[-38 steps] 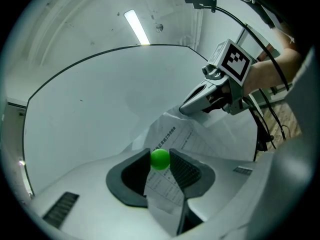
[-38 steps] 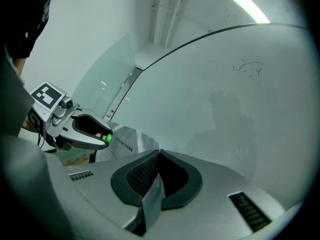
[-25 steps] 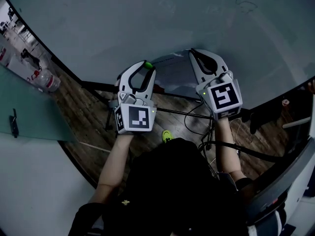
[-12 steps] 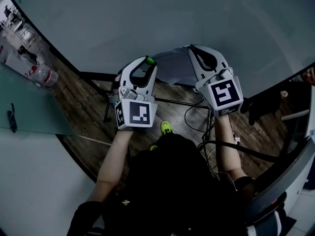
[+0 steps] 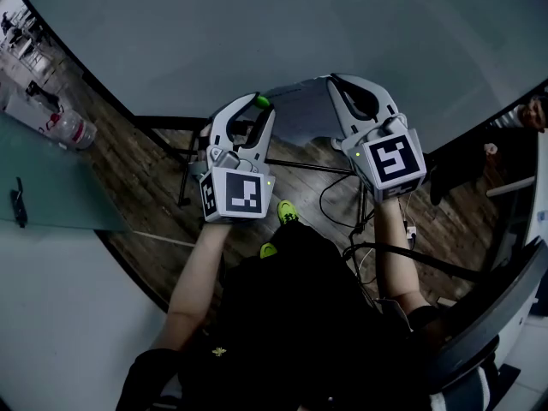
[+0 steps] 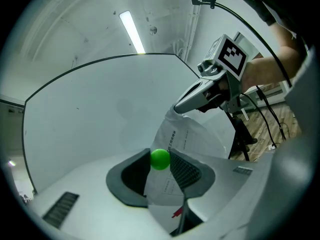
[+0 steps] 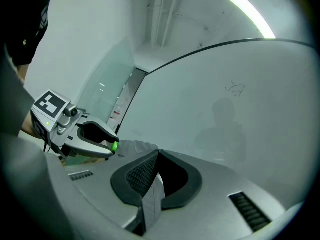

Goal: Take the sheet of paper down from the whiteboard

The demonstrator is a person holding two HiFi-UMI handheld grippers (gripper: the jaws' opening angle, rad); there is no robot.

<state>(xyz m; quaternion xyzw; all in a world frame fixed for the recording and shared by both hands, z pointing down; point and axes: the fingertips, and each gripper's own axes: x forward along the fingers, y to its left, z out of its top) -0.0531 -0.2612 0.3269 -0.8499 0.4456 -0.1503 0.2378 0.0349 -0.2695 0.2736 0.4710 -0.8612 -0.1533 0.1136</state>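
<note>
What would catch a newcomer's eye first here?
At the head view's centre, the white left gripper and white right gripper, each bearing a black-and-white marker cube, hold a white sheet of paper between them before the pale whiteboard. A small bright green ball is pinched against the sheet in the left gripper's jaws.

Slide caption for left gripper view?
Left gripper clamps small green ball and printed white paper sheet; right gripper pinches its far corner.

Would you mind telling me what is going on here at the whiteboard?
A person holds a gripper in each hand in front of the whiteboard. The left gripper is closed on a green ball together with one edge of the sheet of paper. The right gripper pinches the opposite edge. The sheet curves between them, seemingly off the board.
</note>
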